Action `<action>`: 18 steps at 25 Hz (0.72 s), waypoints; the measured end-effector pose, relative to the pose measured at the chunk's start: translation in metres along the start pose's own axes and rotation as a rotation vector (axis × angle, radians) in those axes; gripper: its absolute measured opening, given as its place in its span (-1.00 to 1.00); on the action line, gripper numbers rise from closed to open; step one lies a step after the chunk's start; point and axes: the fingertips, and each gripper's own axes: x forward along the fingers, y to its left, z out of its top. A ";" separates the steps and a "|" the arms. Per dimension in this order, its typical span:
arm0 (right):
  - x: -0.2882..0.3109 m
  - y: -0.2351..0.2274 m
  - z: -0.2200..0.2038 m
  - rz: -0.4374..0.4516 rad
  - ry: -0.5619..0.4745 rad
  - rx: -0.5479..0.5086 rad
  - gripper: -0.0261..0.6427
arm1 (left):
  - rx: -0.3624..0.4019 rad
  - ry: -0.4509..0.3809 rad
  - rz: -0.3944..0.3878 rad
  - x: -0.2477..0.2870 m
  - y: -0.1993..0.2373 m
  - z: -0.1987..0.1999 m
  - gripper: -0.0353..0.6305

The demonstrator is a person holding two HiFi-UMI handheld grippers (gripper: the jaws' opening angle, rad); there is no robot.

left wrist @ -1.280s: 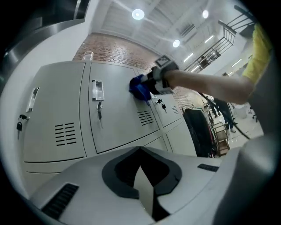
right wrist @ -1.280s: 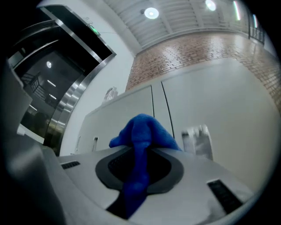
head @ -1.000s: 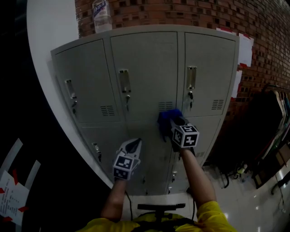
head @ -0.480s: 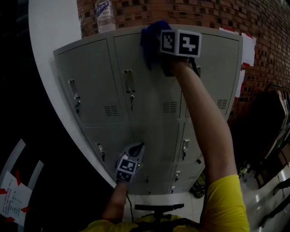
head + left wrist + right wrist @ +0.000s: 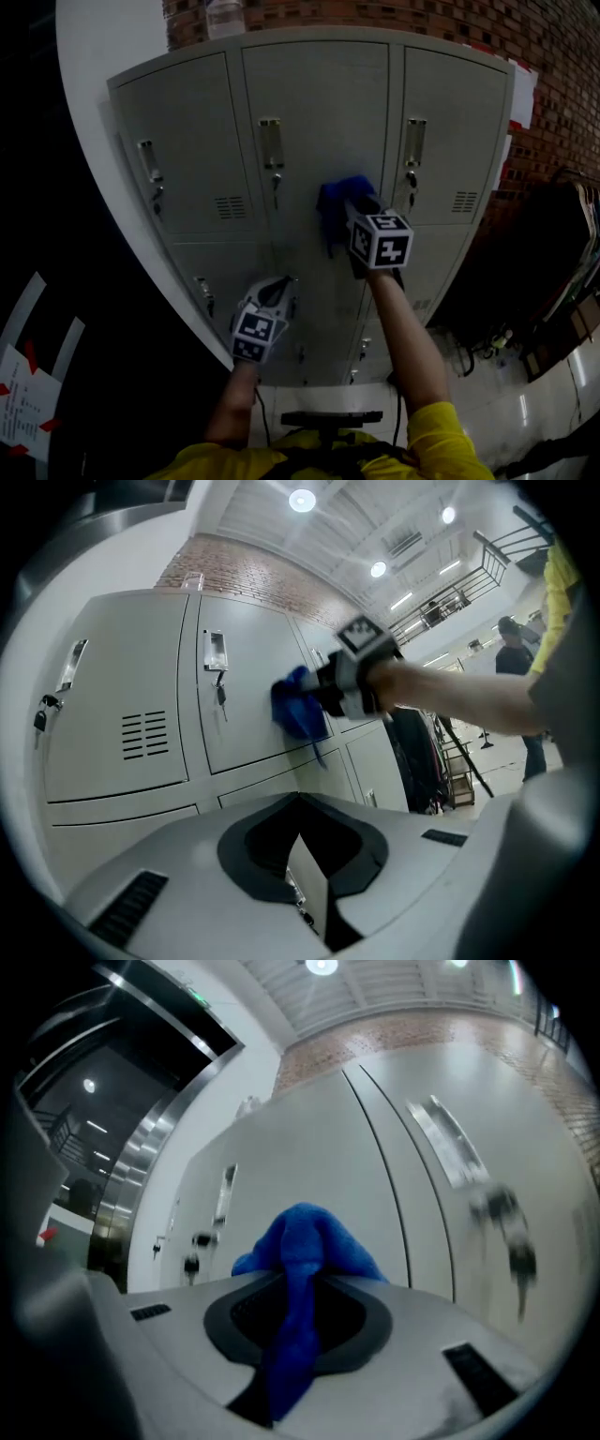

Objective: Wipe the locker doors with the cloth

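Observation:
A bank of grey lockers [image 5: 314, 122] stands in front of me, with three upper doors over lower ones. My right gripper [image 5: 349, 217] is shut on a blue cloth [image 5: 339, 202] and presses it on the lower right part of the middle upper door. In the right gripper view the cloth [image 5: 305, 1241] bunches out from between the jaws against the door. My left gripper [image 5: 279, 286] hangs lower, in front of the lower doors, shut with nothing in it. The left gripper view shows the cloth [image 5: 298, 703] and the right arm from the side.
Each upper door has a handle [image 5: 271, 142] with a key lock under it. A bottle [image 5: 225, 14] stands on top of the lockers. A white curved wall [image 5: 94, 56] is at the left and a brick wall [image 5: 525, 37] behind. Hanging clothes [image 5: 562, 225] are at the right.
The right gripper swept the cloth up to the top of the middle door half a second ago and has come back down to its lower part. The left gripper hardly moved.

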 end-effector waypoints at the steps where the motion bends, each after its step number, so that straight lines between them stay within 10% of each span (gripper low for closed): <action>1: -0.003 -0.003 -0.039 -0.013 0.026 0.009 -0.71 | 0.002 0.002 -0.004 0.000 -0.001 -0.001 -0.88; 4: -0.007 -0.005 -0.097 -0.030 0.066 0.028 -0.71 | 0.006 0.016 -0.018 0.002 -0.005 -0.007 -0.88; 7: -0.006 0.004 -0.068 0.005 0.048 0.039 -0.72 | 0.002 0.023 -0.019 0.002 -0.006 -0.011 -0.88; 14: 0.031 0.088 0.232 0.185 -0.233 -0.058 -0.72 | 0.008 0.025 -0.001 -0.005 0.002 -0.014 -0.88; 18: 0.066 0.090 0.304 0.108 -0.182 -0.055 -0.72 | 0.020 0.026 0.005 -0.011 0.005 -0.013 -0.88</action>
